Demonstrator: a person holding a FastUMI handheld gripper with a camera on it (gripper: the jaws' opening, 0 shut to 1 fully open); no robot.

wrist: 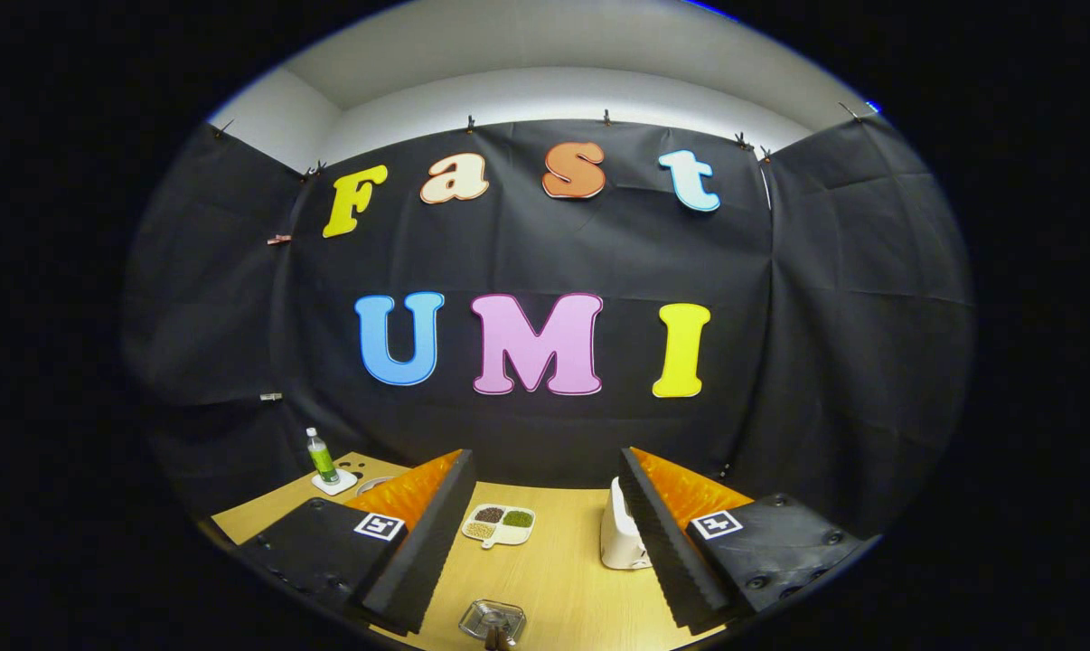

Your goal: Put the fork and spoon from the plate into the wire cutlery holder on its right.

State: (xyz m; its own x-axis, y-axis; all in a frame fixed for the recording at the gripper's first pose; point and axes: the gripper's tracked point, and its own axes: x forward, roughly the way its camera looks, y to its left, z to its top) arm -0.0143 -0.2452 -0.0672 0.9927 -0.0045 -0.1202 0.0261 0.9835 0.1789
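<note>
My gripper is held level above the wooden table and is open, its black-padded, orange-backed fingers spread wide with nothing between them. Low between the fingers, close to me, sits a small shiny container with a square rim and a dark piece at its near edge; I cannot tell whether it is the wire holder. A pale curved rim, possibly a plate, peeks out behind the left finger, mostly hidden.
A white divided dish with dark, green and pale grains lies ahead between the fingers. A white appliance stands against the right finger. A green bottle on a white pad stands at the table's far left corner.
</note>
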